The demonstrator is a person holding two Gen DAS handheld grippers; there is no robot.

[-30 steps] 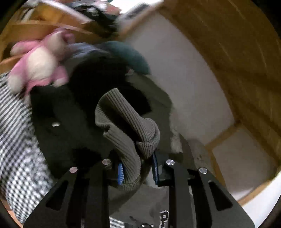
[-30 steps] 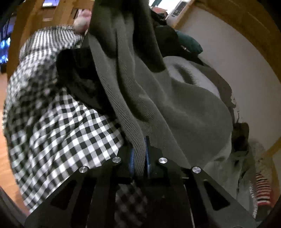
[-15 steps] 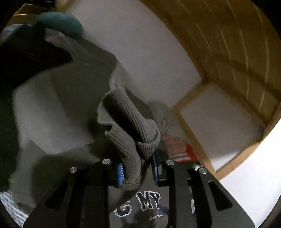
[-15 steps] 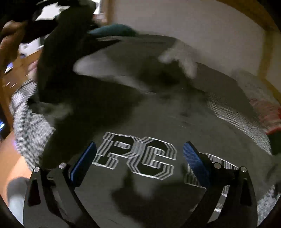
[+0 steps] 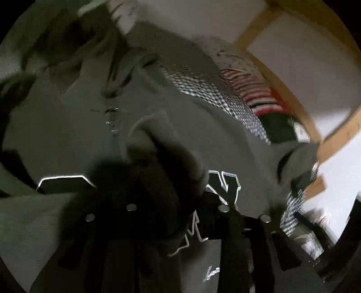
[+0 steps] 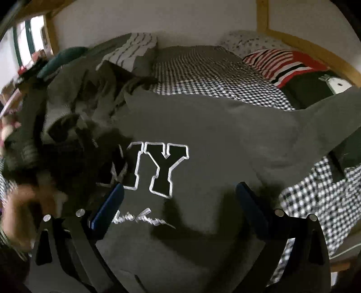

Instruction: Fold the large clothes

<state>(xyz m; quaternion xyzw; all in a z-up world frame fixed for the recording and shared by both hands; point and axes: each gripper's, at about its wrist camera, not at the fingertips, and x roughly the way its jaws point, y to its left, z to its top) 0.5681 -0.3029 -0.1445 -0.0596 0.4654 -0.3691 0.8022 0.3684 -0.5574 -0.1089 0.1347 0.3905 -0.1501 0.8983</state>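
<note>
Your grey sweatshirt [image 6: 225,135] lies spread, lettering up, on the checked bedspread [image 6: 214,76], with no fold made yet. Your right gripper [image 6: 180,202] hovers over it, spread wide and empty. Your left gripper [image 5: 173,202] has just been opening; the ribbed cuff [image 5: 162,157] seems to sit loosely between its fingers, though blur hides them.

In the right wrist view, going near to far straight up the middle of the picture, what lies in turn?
Right gripper, jaws wide open → grey sweatshirt with black letter Y → checked bedding → white wall.
</note>
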